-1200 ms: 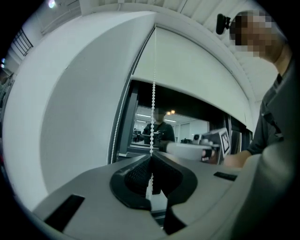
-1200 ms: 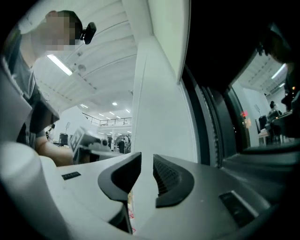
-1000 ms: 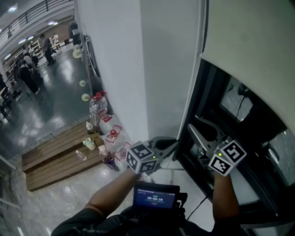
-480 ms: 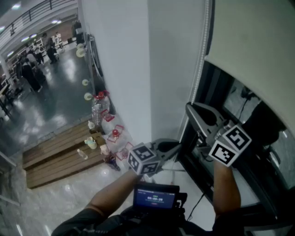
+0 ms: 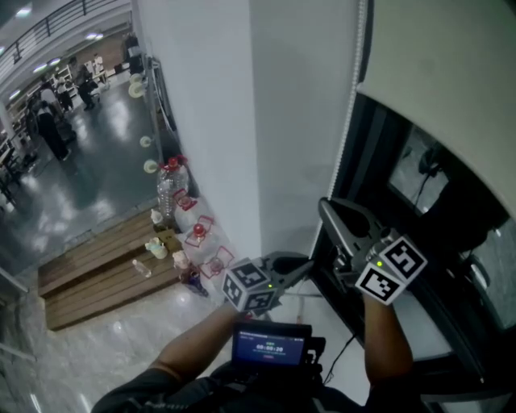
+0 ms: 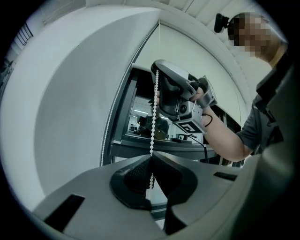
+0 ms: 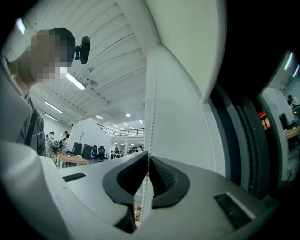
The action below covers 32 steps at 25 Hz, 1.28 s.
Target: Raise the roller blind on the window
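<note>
Right gripper has closed on the bead chain

I read this as a large open-plan office hall, not a home. Evidence:
- glossy grey floor and an upper-level railing
- ceiling strip lights
- a desk with office chairs
- people standing in groups

Wooden pallets with large water bottles sit by the white wall, near the tall dark-framed window.
</note>
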{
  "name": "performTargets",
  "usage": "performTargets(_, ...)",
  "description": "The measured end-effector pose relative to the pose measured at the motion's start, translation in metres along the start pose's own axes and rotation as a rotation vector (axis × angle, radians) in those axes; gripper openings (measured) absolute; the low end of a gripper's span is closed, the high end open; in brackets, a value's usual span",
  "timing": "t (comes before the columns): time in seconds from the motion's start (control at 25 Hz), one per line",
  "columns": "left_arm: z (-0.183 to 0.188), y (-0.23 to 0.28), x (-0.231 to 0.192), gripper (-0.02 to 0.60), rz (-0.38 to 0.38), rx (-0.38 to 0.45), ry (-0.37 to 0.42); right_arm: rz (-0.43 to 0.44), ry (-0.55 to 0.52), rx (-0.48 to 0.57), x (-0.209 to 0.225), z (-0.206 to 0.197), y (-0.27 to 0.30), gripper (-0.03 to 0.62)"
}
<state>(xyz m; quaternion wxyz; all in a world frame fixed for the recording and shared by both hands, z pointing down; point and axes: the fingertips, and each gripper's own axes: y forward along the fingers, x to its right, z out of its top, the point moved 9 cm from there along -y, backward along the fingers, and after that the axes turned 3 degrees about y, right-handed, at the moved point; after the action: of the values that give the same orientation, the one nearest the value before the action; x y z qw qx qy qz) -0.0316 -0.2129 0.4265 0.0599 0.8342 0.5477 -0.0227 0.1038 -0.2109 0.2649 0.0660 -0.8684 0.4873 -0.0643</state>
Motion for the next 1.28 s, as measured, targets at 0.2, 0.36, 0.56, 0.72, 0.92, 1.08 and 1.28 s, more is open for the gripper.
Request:
performTargets(0.2,-0.027,0.003,-0.002,0.000,0.008,-0.052,-0.026,-0.008,0.029,-0.039,-0.004,-0.029,-0.004,0.006)
performTargets(0.36,-0.048,0.001,-0.007,0.000,0.030,-0.072,-0.055,-0.008,0.063,-0.063,-0.004,-0.049,-0.007,0.005)
performTargets(0.56,-0.057,-0.004,-0.005,0.000,0.033,-0.098,-0.097,-0.013,0.088,-0.057,-0.004,-0.063,-0.008,0.005)
performTargets(0.72,-0.037,-0.030,-0.013,0.054,0.116,-0.086,-0.072,-0.022,0.085,-0.064,0.001,-0.062,-0.010,0.005)
performTargets(0.92,0.049,-0.066,-0.014,0.055,0.135,0.105,-0.015,-0.029,0.093,-0.060,0.004,-0.061,-0.010,0.005)
performTargets(1.08,0.119,-0.062,-0.005,0.055,0.062,0.212,0.058,-0.015,0.090,-0.062,0.001,-0.063,-0.008,0.005)
performTargets(1.28,0.175,-0.028,0.000,0.055,0.030,0.232,0.151,-0.005,0.090,-0.058,-0.002,-0.065,-0.007,0.005)
